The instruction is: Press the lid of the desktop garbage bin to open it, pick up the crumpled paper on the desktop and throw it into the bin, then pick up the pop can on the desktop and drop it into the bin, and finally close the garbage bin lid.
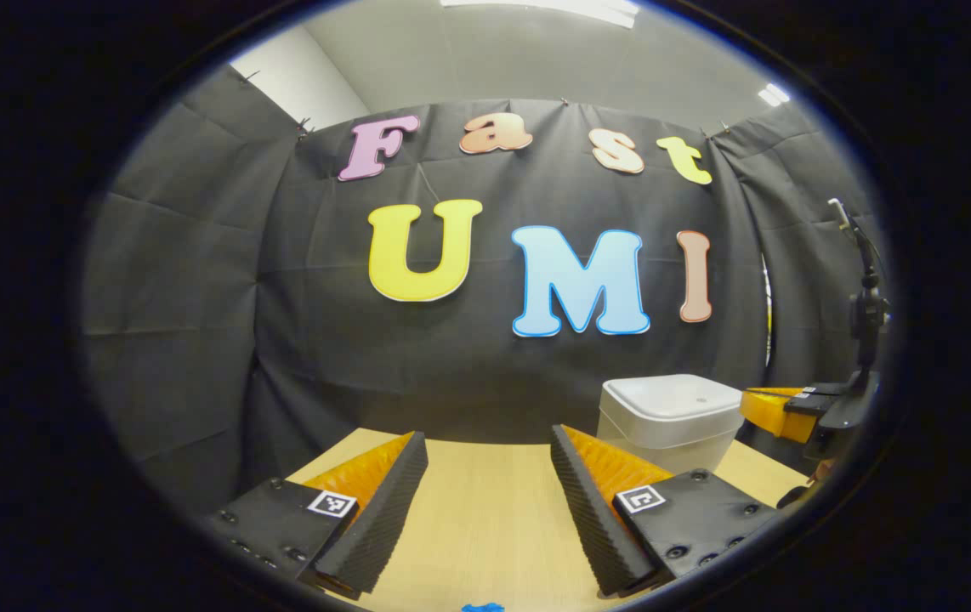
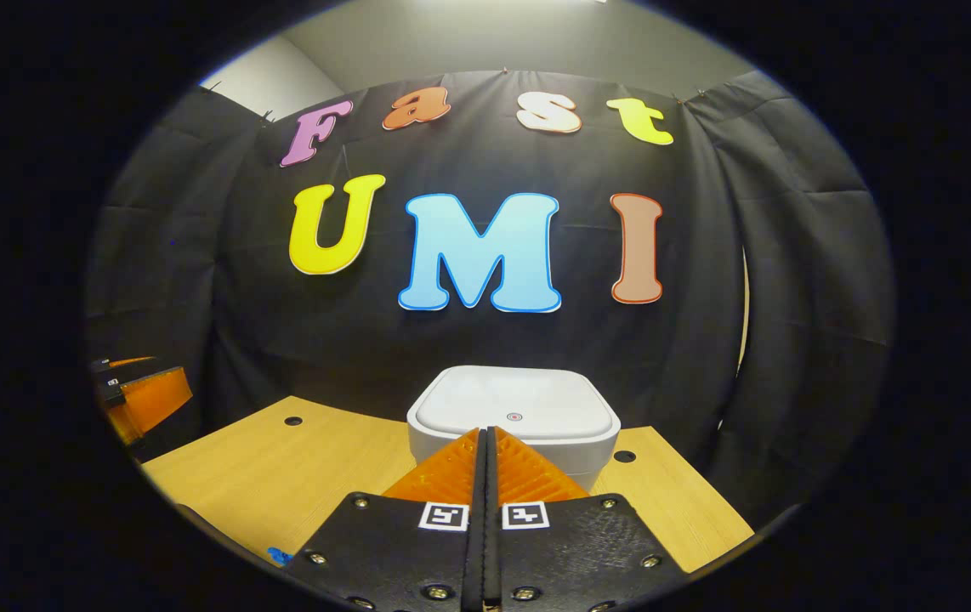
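Jaws closed, right gripper [image 2: 486, 433] before bin [image 2: 513, 406]

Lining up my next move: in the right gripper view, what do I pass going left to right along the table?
The other gripper at the left edge → a small hole in the table → the white bin with its lid down, right behind my shut gripper's tips → a second hole.

Black cloth wall [image 2: 792, 280], wooden table [image 2: 281, 467]
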